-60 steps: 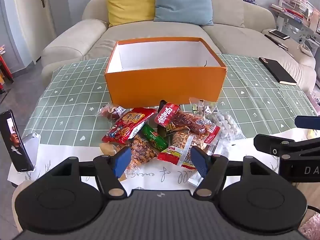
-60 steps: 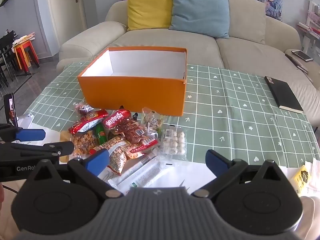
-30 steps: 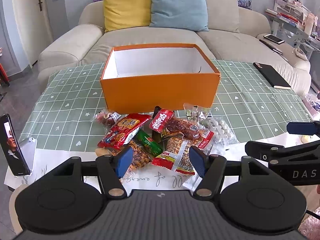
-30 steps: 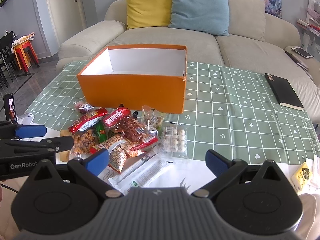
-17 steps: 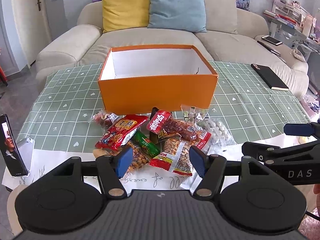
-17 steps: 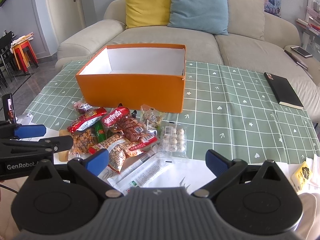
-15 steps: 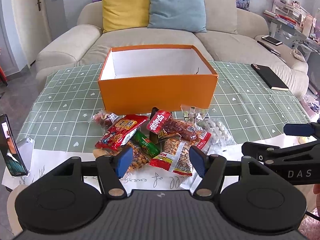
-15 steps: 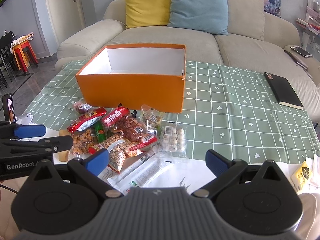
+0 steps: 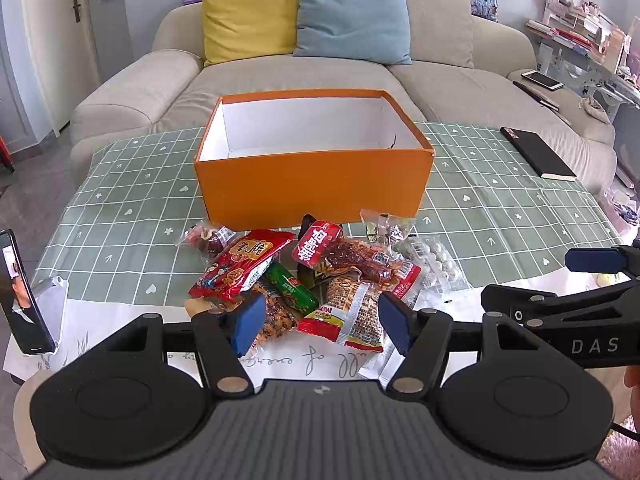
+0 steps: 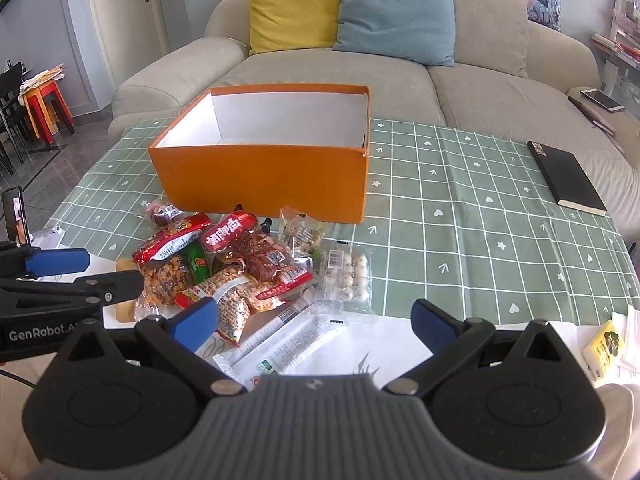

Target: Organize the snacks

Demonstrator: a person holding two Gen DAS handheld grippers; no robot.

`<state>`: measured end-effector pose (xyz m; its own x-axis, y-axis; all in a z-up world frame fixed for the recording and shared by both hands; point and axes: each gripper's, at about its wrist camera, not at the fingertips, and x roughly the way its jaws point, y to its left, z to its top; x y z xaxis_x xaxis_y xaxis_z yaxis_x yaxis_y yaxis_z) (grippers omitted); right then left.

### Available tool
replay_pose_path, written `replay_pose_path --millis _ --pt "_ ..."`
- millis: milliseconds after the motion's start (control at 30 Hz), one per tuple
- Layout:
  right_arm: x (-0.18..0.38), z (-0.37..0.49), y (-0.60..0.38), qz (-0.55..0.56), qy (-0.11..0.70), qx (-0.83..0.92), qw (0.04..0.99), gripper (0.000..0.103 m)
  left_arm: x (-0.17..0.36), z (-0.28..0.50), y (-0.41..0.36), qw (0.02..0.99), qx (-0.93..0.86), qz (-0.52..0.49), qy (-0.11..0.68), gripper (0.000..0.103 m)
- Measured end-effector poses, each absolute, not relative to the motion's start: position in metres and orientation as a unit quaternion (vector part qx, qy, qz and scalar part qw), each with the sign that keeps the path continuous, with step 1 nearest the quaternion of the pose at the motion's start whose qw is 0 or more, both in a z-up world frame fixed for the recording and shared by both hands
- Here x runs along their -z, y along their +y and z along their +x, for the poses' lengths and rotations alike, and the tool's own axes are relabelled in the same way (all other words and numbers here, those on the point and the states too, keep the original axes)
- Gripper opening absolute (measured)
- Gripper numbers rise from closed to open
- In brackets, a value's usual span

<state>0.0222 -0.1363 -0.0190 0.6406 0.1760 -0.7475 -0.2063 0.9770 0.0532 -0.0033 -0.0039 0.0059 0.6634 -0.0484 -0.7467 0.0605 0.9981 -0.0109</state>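
Observation:
An empty orange box (image 9: pixel 312 184) with a white inside stands on the green checked tablecloth; it also shows in the right wrist view (image 10: pixel 264 184). A pile of snack packets (image 9: pixel 304 276) lies in front of it, among them a red packet (image 9: pixel 240 262), a green bar (image 9: pixel 290 286) and a clear pack of white balls (image 10: pixel 347 270). My left gripper (image 9: pixel 322 322) is open and empty, just short of the pile. My right gripper (image 10: pixel 314 322) is open wide and empty, above a clear white wrapper (image 10: pixel 288 338).
A black notebook (image 10: pixel 566 182) lies at the table's right. A phone (image 9: pixel 22 292) stands propped at the left edge. A yellow packet (image 10: pixel 606 344) lies at the near right. A sofa (image 9: pixel 320 64) with cushions runs behind the table.
Both grippers have drawn back and risen slightly over two seconds, then held still. The snacks and box have not moved.

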Motion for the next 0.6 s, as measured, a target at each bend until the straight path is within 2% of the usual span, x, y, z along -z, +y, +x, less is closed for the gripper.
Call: replay_pose_path --millis 600 --pt "0.0195 0.0224 -0.1364 -0.018 0.412 -0.105 0.905 0.099 -0.0055 -0.0036 -0.0077 0.912 0.032 0.005 0.409 0.076"
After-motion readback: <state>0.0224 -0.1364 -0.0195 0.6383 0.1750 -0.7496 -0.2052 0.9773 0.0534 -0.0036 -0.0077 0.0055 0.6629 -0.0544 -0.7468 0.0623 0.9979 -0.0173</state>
